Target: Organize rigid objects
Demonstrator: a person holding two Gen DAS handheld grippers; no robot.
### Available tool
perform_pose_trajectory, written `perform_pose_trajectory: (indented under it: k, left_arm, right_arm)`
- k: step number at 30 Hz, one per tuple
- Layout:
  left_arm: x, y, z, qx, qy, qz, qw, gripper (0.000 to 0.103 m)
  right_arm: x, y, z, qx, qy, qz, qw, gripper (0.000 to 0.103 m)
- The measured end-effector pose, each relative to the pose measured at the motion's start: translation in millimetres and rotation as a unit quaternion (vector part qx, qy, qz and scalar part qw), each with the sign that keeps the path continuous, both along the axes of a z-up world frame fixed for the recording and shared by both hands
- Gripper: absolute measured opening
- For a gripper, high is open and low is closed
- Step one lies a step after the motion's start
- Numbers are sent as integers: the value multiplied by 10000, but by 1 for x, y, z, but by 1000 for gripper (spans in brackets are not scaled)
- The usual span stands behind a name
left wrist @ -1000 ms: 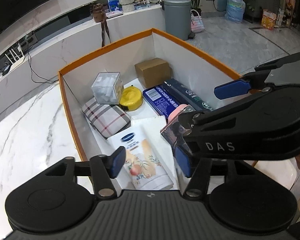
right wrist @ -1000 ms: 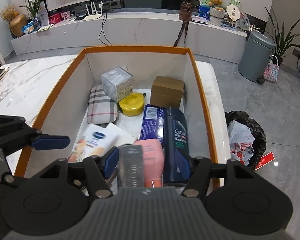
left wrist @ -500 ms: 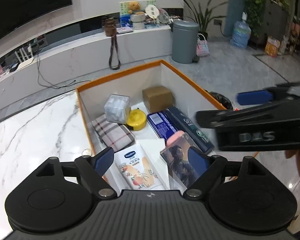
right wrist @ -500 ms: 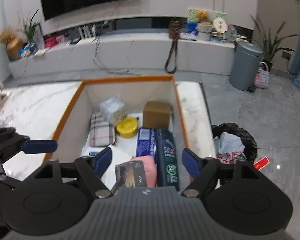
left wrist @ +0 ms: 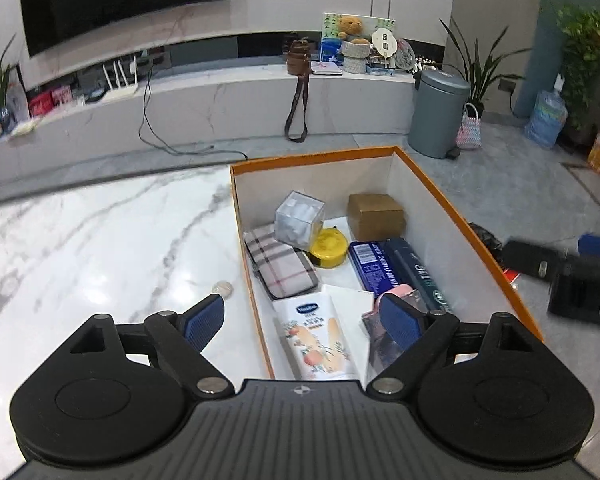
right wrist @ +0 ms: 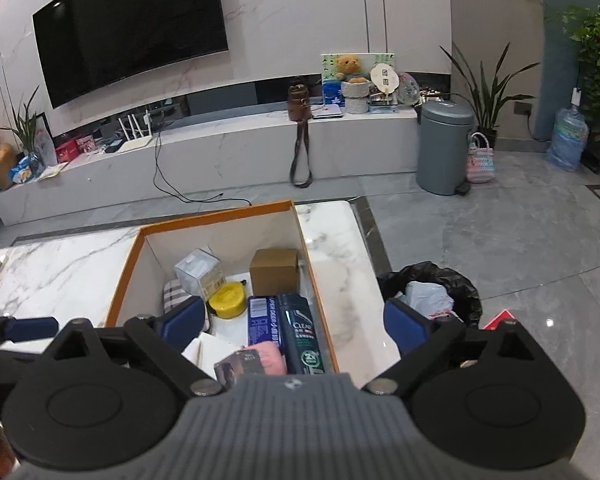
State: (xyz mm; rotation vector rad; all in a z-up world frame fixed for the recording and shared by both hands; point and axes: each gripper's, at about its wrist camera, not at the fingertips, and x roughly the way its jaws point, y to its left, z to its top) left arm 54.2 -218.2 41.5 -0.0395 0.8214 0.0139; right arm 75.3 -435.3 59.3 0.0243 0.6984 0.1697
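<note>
Left wrist: both the left gripper (left wrist: 302, 316) and right gripper (right wrist: 294, 326) now higher above box (left wrist: 452, 216), wide open, empty.

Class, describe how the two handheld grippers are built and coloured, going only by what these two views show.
Both the left gripper and right gripper have matte black linkage arms, round black discs, silver pivot bolts, a grey ribbed body with a small cross emblem, and blue ridged pads. No cables or sleeves show.
</note>
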Motion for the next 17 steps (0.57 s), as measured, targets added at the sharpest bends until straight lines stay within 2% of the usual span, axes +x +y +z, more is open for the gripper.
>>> perform_pose_trajectory:
  k: [5, 17]
  left_arm:
    - [-1, 1, -6, -117, 115, 52, 9999, 102]
    - [-8, -9, -18, -94, 227, -57, 9997, 102]
  right_arm:
    - [-15, 5, -8, -326, 75, 27, 9994, 97]
    - [-21, 5, -20, -444, 258, -3, 9987, 98]
